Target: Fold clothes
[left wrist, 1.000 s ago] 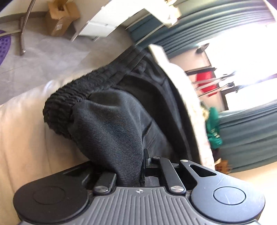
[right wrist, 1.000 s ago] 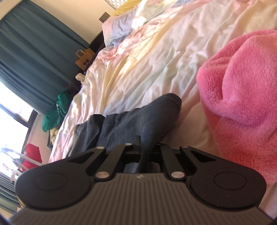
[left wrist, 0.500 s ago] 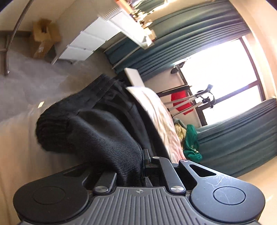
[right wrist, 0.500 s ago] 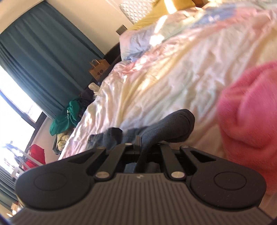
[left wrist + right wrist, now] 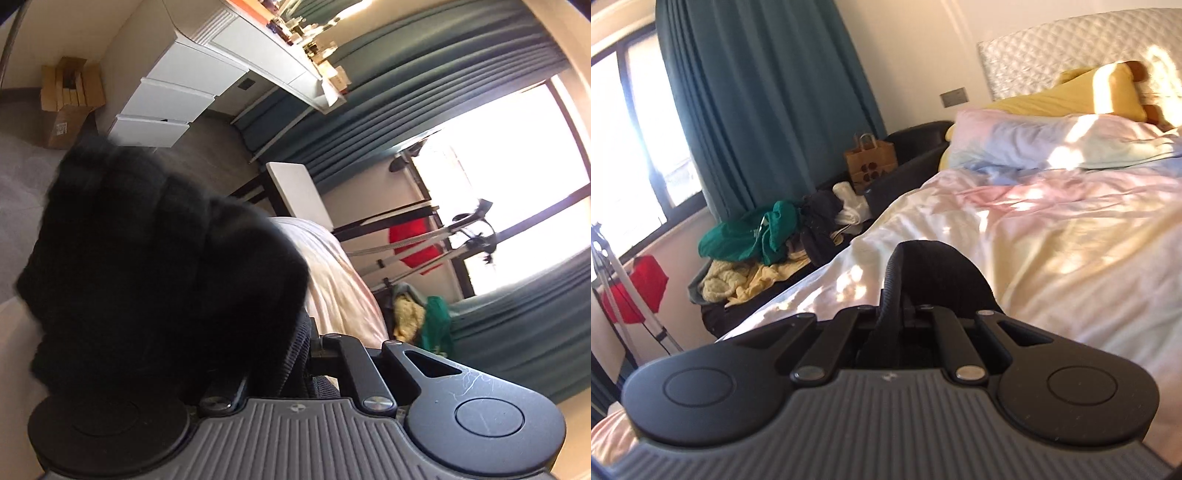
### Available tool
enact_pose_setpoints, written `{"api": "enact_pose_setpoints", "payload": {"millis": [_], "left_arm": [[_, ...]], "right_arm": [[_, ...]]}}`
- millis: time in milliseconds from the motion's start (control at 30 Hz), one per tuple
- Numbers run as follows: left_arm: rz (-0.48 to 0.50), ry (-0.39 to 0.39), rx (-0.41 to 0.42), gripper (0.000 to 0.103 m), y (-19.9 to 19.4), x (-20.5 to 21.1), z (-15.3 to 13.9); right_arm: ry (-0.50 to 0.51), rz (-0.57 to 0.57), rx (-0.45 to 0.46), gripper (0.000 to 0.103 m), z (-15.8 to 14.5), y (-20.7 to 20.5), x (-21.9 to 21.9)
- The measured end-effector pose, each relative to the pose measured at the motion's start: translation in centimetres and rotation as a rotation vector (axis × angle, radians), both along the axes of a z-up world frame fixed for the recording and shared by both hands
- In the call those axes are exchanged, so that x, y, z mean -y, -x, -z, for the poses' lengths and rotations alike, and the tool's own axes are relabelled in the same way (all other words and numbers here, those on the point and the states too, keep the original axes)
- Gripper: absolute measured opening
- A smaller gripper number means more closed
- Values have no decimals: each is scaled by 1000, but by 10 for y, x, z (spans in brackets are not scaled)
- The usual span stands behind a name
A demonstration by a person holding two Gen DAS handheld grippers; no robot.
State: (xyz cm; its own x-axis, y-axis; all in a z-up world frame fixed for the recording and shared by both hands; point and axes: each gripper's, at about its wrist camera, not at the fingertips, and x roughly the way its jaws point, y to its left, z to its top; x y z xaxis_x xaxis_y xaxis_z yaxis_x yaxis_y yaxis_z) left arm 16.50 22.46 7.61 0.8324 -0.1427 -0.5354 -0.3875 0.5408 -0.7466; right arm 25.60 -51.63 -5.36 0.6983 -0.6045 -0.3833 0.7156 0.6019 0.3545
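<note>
No legible text, label or number anywhere.

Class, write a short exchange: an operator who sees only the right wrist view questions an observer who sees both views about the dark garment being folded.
Operator: My right gripper is shut on dark fabric, with the bed beyond. Is the other hand holding it too?
Observer: Yes, the left gripper has its jaws shut on the black garment.
Operator: What lies beyond that side?
Observer: A white drawer unit and a cardboard box on the floor.
</note>
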Motion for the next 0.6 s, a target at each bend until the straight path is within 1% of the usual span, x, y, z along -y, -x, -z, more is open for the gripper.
{"api": "enact_pose_setpoints", "payload": {"millis": [100, 167, 267, 300, 367, 400, 433, 467, 500, 533, 600], "left_arm": [[-2, -13, -44, 7, -57, 5, 25], [-3, -33, -88, 7, -85, 8, 42], [27, -80, -113, 8, -106, 10, 56], [38, -88, -110, 10, -109, 10, 58], [61, -77, -81, 15, -105, 9, 57], [71, -70, -65, 24, -101, 8, 56], [89, -67, -32, 32, -93, 10, 53], [113, -68, 14, 48, -81, 14, 49], [131, -76, 55, 63, -69, 19, 42], [145, -81, 80, 72, -55, 26, 36], [174, -76, 111, 77, -27, 40, 30]], "right_arm": [[13, -1, -75, 6, 22, -47, 3], [23, -5, -120, 6, 38, -72, 5], [42, -31, -185, 6, 62, -92, 5], [26, -44, -192, 8, 68, -94, 5], [-37, -89, -175, 10, 77, -91, 12], [-76, -121, -153, 10, 80, -85, 17], [-84, -128, -133, 12, 79, -77, 18], [-83, -133, -113, 19, 77, -68, 18], [-59, -135, -96, 29, 74, -57, 16], [-38, -133, -77, 33, 70, -45, 13], [-30, -114, -21, 46, 65, -16, 9]]}}
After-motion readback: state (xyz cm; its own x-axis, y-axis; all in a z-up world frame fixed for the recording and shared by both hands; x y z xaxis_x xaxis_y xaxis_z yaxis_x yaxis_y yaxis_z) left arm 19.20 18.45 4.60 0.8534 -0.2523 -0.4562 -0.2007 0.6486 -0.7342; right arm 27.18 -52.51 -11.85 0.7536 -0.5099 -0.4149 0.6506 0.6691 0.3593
